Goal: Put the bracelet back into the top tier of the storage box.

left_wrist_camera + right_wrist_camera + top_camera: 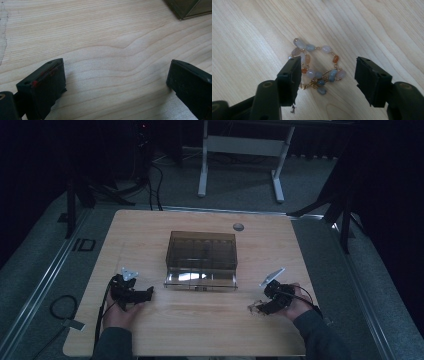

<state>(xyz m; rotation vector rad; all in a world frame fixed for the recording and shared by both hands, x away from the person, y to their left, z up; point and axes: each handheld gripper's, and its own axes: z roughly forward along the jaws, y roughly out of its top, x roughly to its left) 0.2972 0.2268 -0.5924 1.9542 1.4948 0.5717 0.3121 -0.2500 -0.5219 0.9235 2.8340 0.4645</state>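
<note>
**Reaching for the beaded bracelet**

Your right gripper is hovering open over the beaded bracelet, lying on the table near right. Next, you're needing to lower and close. Your left gripper is waiting open, empty, near the tinted box.

Wooden table: box, probably bracelet.
</note>
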